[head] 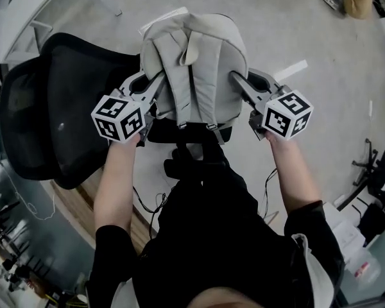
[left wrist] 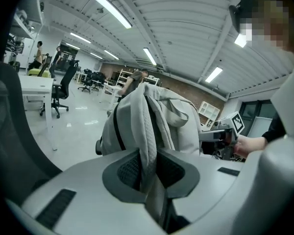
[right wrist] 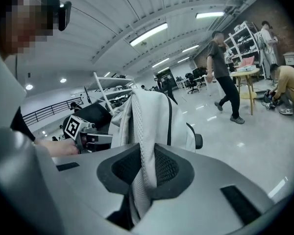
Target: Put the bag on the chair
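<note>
Right now the grey bag (head: 192, 56) hangs in the air between the two claws. In the head view it is just to the right of the black mesh chair (head: 45, 108), and its left edge overlaps the chair's rim. Whether bag and chair touch cannot be told. The bag is above the pale floor (head: 308, 37) beside the chair, not on the seat, and its shoulder straps face the person.

The left claw (left wrist: 151, 173) is clamped on the padded grey strap (left wrist: 148, 131), on the side of the bag nearer the chair. The strap is pinched flat between its jaws. The right claw (right wrist: 144, 173) is clamped in the same way on the mesh-lined strap (right wrist: 142, 131), on the side farther from the chair. Both claws point away from the person and a little downward. The rest of the bag rises beyond each claw's jaws in the two gripper views. The person's bare forearms (head: 115, 185) reach forward to the right of the chair, one behind each claw.
</note>
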